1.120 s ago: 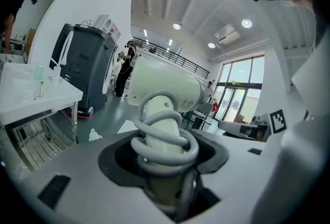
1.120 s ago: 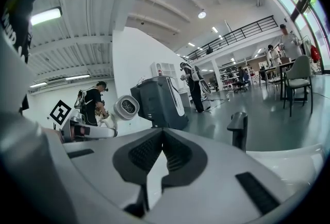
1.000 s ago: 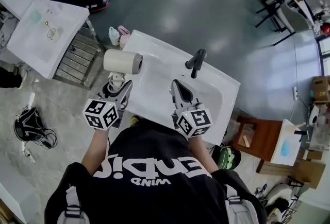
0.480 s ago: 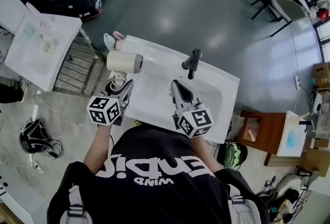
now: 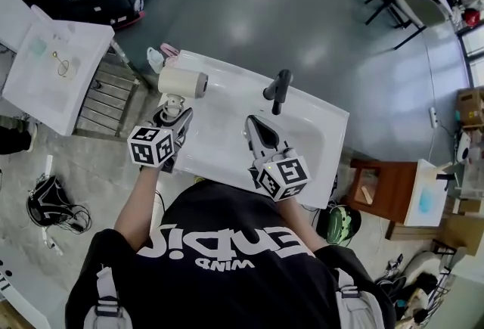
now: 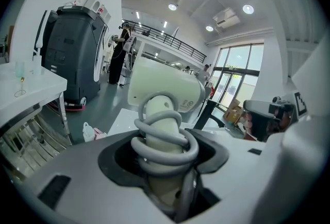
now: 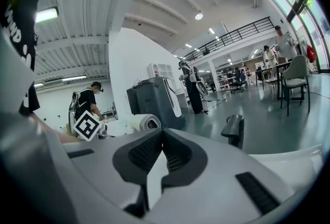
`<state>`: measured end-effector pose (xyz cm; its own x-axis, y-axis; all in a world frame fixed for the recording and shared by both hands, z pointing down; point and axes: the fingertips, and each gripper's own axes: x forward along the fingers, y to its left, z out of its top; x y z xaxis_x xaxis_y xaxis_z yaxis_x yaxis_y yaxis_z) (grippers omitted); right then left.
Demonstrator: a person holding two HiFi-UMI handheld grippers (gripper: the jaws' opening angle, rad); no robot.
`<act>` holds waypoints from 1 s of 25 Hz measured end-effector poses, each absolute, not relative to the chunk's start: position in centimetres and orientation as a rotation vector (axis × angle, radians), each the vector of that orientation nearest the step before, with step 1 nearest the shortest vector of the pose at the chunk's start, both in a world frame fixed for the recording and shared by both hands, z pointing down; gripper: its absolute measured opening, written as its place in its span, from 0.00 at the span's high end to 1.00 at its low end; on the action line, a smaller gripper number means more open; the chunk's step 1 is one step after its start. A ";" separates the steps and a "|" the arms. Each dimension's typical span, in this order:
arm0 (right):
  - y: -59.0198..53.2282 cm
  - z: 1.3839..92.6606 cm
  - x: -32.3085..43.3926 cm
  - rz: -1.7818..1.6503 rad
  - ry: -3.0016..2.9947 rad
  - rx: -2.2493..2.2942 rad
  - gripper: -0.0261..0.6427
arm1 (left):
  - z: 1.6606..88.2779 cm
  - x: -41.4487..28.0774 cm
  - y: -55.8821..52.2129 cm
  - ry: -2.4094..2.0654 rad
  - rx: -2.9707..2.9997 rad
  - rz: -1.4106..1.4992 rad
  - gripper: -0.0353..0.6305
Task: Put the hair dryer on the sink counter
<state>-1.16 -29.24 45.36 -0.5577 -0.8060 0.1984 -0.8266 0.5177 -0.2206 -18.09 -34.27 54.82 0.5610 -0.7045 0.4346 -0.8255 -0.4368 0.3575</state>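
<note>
Head view first: the left gripper (image 5: 175,117) has its fingers clamped on the handle of the hair dryer (image 5: 181,83). The cream barrel sits just past the fingertips, lying crosswise over the left end of the sink counter (image 5: 321,117). Can't tell from up here whether the dryer actually touches the counter.

The left gripper view makes the grip obvious. The handle stands upright between the 2 jaws, which are partly open around it and pressed on both sides. The grey cord (image 6: 166,147) is looped round the handle right at the pads, and the dryer's body (image 6: 165,89) sits on top, just beyond the fingers.

The right gripper (image 5: 253,125) is holding nothing. In the right gripper view its tips (image 7: 163,133) meet at the front and only the white sink surface shows through the small gap behind them. Its fingers hang over the basin (image 5: 219,140), and I can't see anything lying in the bit of basin that shows. The black faucet (image 5: 277,89) stands just ahead of them and slightly right. From that same view the dryer (image 7: 144,122) is off to the left of the fingertips.

Well off to the left of the left fingers there's a 2nd white sink (image 5: 30,74) with 1 small stemmed thing (image 6: 20,80) on it, too tiny to name.
</note>
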 end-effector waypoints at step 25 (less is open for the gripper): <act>-29.8 45.9 -0.8 0.468 -2.661 1.463 0.94 | 62.0 -17.6 -40.2 -1.110 2.207 0.583 0.56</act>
<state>-0.81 -29.75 45.87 -0.5445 -0.8134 0.2048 -0.8345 0.5006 -0.2303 -17.65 -40.15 62.03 0.5551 -0.5632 0.6121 -0.8237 -0.4748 0.3101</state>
